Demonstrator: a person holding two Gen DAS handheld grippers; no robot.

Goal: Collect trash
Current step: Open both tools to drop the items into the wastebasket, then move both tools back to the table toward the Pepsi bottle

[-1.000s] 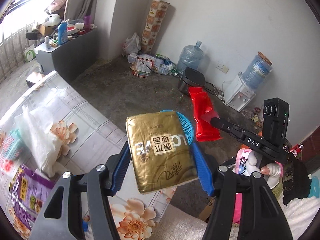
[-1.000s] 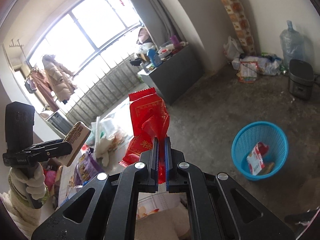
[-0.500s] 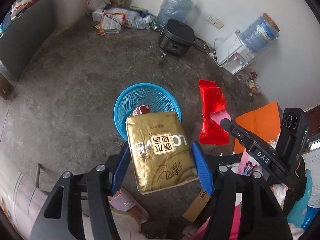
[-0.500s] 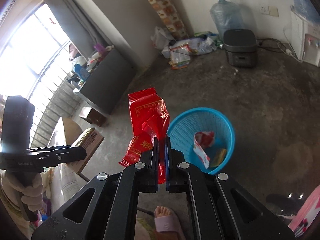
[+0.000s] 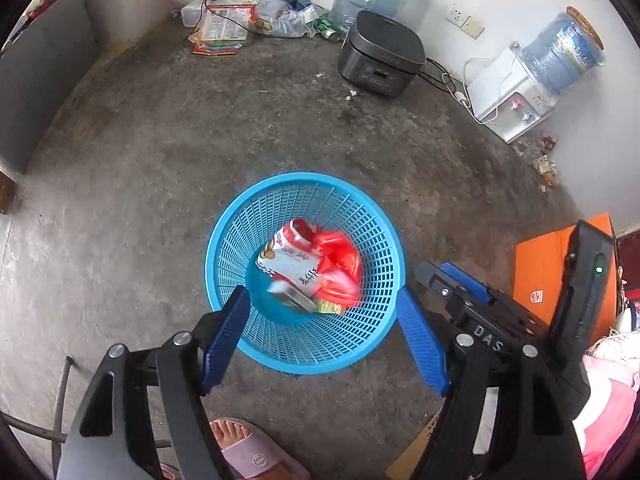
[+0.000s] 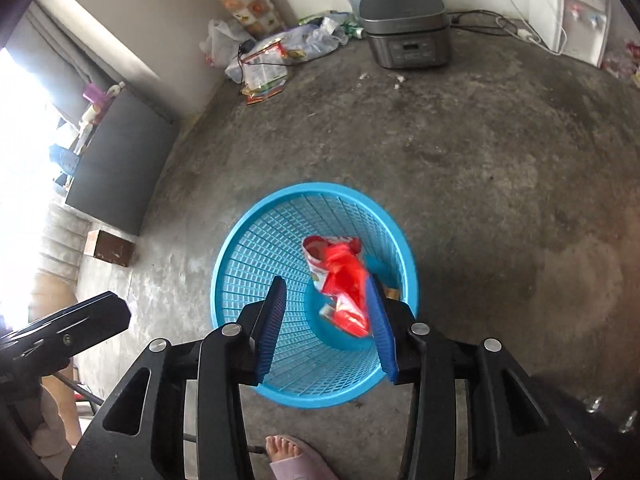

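A blue mesh basket (image 5: 304,178) stands on the concrete floor, right below both grippers. Inside it lie a red-and-white snack wrapper (image 5: 294,254), a crumpled red wrapper (image 5: 340,264) and a blurred pale packet (image 5: 290,298). My left gripper (image 5: 322,338) hangs over the near rim with its jaws opening and nothing between them. In the right wrist view the basket (image 6: 320,189) holds the red wrapper (image 6: 346,284). My right gripper (image 6: 326,328) is above it, its jaws opening, with the wrapper free below them. Each gripper shows in the other's view: the right one (image 5: 460,292), the left one (image 6: 68,336).
A dark rice cooker (image 5: 380,54), a water dispenser (image 5: 508,104) and a litter pile (image 5: 224,28) line the far wall. An orange box (image 5: 548,264) is at the right. A person's foot in a pink slipper (image 5: 248,448) is near the basket. A grey cabinet (image 6: 116,164) stands left.
Both grippers swung down over the basket. The left let go of the gold pack and the right let go of the red wrapper, which now lies in the basket. Both stand open.
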